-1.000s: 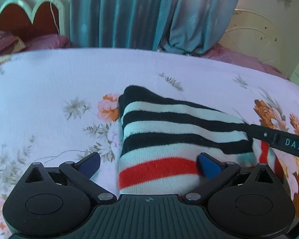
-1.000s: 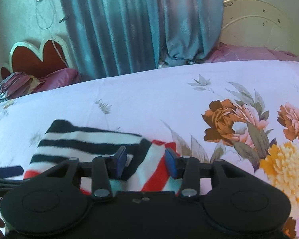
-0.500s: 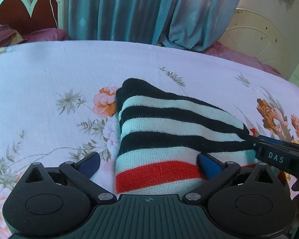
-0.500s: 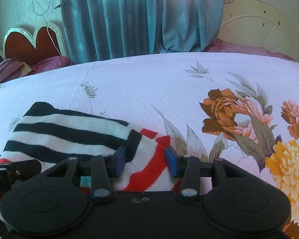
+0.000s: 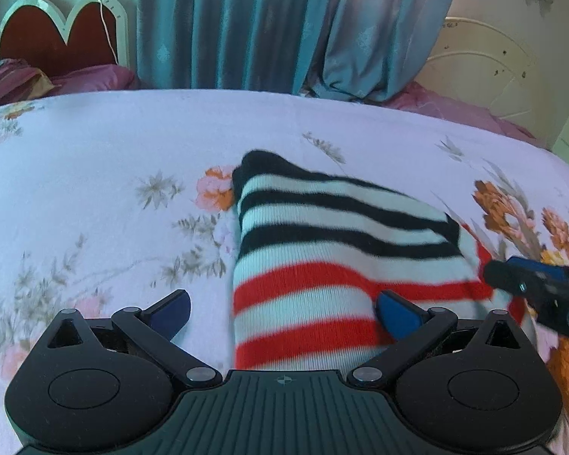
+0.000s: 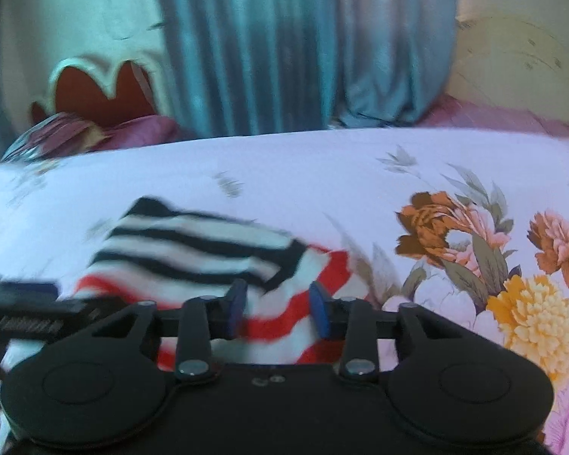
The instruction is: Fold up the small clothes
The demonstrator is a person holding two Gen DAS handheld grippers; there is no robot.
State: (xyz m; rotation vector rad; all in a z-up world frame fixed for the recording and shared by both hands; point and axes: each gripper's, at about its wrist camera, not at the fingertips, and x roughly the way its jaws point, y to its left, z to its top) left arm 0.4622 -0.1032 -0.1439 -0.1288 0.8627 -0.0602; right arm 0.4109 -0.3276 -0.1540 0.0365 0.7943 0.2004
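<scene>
Your left gripper [image 5: 282, 309] stands with its jaws spread wide: one blue pad rests over the bare sheet, the other lies on the near red-striped part of the striped knit garment [image 5: 330, 250], and neither pad presses the cloth. The garment lies on the floral bedsheet [image 5: 95, 174], folded so that its black-and-white bands sit toward the far side and its red-and-white bands toward you. Your right gripper [image 6: 277, 309] has just been closing its jaws, which now stand narrow with a fold of the red-and-white edge between the blue pads (the frame is blurred, so you cannot tell whether the pads already pinch the cloth or only flank it). In the left wrist view the same right gripper enters from the right edge, at the garment's right corner. Large orange and yellow printed flowers [image 6: 474, 250] lie on the sheet to the right of the garment. Teal curtains [image 5: 277, 26] hang beyond the bed, beside a red scalloped headboard [image 5: 57, 38].
</scene>
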